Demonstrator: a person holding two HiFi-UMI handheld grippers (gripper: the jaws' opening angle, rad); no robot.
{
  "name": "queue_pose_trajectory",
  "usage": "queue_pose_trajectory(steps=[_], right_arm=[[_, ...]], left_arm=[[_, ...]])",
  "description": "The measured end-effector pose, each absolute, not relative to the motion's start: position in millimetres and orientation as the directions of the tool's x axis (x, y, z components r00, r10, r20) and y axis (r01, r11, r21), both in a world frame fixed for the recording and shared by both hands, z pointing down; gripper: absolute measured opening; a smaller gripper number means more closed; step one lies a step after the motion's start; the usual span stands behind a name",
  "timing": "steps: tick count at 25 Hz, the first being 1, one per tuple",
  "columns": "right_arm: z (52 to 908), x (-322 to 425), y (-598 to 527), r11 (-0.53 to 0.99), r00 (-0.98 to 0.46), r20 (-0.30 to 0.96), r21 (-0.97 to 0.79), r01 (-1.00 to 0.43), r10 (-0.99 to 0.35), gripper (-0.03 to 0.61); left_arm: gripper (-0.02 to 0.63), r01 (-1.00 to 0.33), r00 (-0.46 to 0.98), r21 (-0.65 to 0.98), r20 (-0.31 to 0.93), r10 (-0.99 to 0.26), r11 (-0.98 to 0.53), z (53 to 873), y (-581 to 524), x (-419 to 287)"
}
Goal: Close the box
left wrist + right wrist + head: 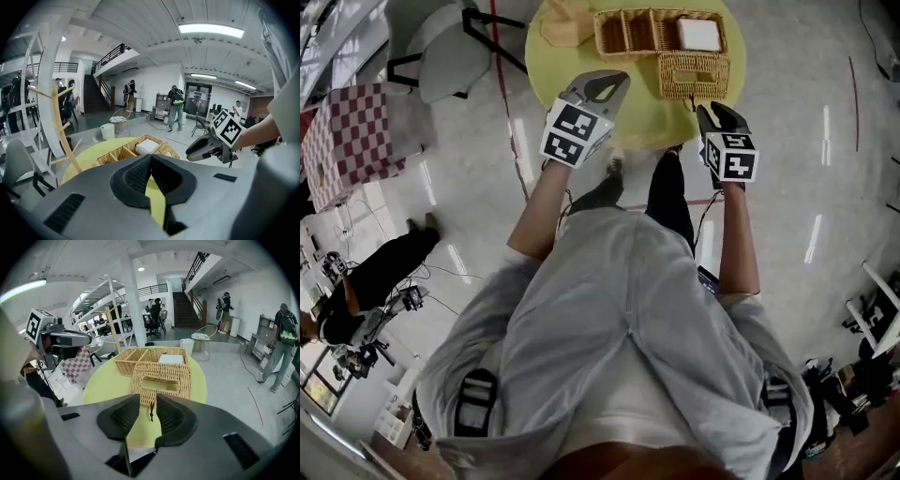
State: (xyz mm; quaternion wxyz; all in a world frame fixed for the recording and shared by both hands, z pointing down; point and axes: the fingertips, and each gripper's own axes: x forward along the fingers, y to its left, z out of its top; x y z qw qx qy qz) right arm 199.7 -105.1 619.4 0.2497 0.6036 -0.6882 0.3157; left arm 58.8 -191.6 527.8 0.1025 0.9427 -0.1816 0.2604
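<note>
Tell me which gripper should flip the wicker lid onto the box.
Right. The right gripper faces the open lid head-on, with its fingers apart and nothing between them. The left gripper has its fingers together and sits off to the lid's side.

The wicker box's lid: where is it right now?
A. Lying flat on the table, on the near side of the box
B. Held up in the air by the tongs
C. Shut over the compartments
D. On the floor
A: the lid lies flat on the yellow table in front of the wicker box, whose compartments are uncovered.
</note>
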Motion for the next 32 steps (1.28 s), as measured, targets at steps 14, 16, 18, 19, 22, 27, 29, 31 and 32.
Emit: queue_pose_trajectory(steps=[14,16,18,19,22,27,29,31,32], right_arm=[[703,194,-102,0.101,-0.217,0.807,-0.193,-0.976,-0.549,0.132],[712,195,-103,0.102,-0.217,0.812,-0.192,-0.976,-0.542,0.132],[718,193,-105,0.097,-0.213,0.814,-0.191,-0.977,-0.541,0.13],[720,193,-107,0.094,-0.21,0.815,-0.189,-0.977,-0.541,0.13],[727,194,-112,0.089,-0.196,0.817,-0.176,-0.98,-0.542,0.113],[725,191,-113,0.107,-0.201,0.812,-0.17,-0.98,-0.547,0.041],[723,190,-112,0.117,-0.205,0.814,-0.168,-0.979,-0.543,0.038],[718,188,-113,0.123,-0.211,0.811,-0.172,-0.977,-0.545,0.037],[714,187,-113,0.125,-0.215,0.808,-0.175,-0.977,-0.548,0.035]], left_arm=[[0.029,-0.477,0.725,0.124,0.616,-0.309,-0.87,573,-188,45],[0.029,-0.485,0.718,0.128,0.623,-0.311,-0.865,578,-187,44],[0.029,-0.491,0.713,0.132,0.628,-0.31,-0.861,582,-185,40],[0.029,-0.493,0.711,0.134,0.631,-0.309,-0.86,584,-184,38],[0.029,-0.502,0.707,0.143,0.636,-0.31,-0.853,589,-183,36],[0.029,-0.521,0.702,0.157,0.639,-0.316,-0.839,593,-178,29],[0.029,-0.522,0.704,0.157,0.634,-0.32,-0.838,592,-178,29],[0.029,-0.522,0.709,0.157,0.626,-0.324,-0.839,590,-179,29],[0.029,-0.521,0.712,0.158,0.622,-0.325,-0.839,588,-180,29]])
